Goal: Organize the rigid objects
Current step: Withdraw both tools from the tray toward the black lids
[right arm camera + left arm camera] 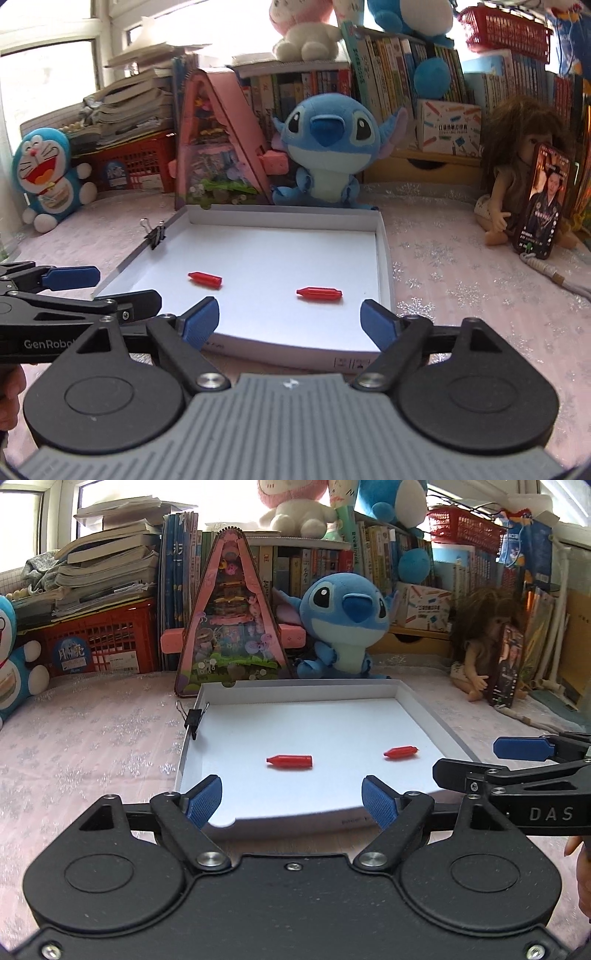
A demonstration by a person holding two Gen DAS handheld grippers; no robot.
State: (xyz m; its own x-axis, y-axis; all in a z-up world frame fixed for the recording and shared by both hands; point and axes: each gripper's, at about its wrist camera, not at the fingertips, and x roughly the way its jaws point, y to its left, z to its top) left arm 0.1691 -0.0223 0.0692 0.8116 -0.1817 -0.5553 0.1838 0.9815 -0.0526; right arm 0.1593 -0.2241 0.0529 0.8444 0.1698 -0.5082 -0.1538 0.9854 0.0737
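Hidden, cropped or unreadable bits

Left wrist view: blue cat plush (pixel 14 657) cut by the left edge; doll (pixel 476 653) has its face covered by a phone (pixel 508 664); right gripper (pixel 491 758) runs off the right edge, its near finger's pad not visible; white tray (pixel 413 705) near rim partly behind the gripper's own fingers (pixel 205 801). Right wrist view: pink plush (pixel 306 33) loses its head at the top edge; book spines (pixel 391 70) too small to read; tray's front label (pixel 351 363) illegible.
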